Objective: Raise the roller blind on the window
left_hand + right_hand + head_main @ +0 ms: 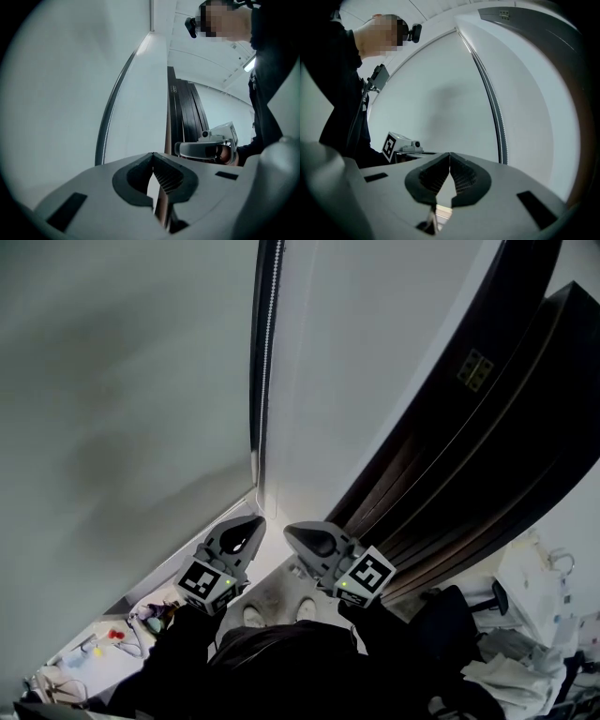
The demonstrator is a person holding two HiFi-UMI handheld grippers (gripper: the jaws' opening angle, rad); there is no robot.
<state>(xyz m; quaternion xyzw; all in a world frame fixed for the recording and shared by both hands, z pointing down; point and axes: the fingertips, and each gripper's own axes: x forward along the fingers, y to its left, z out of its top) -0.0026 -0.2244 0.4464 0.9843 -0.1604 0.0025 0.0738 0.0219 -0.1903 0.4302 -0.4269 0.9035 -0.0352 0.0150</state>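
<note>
The pale grey roller blind [122, 381] hangs fully down and fills the left of the head view. Its bead chain [267, 352] runs down the blind's right edge beside a dark strip. Below the chain's lower end, my left gripper [253, 523] and right gripper [291, 532] are side by side, both shut and empty, clear of the chain. In the left gripper view the shut left gripper [153, 154] points past the bead chain [105, 136], with the right gripper [206, 149] alongside. The right gripper view has the shut right gripper [449, 154], bead chain [497, 117] and blind [440, 93].
A white wall panel [356, 362] lies right of the chain, then dark wooden door panels [469, 456]. A cluttered surface with small items [112, 638] is at lower left and white equipment [534, 587] at lower right. The person's shoes [281, 613] stand below the grippers.
</note>
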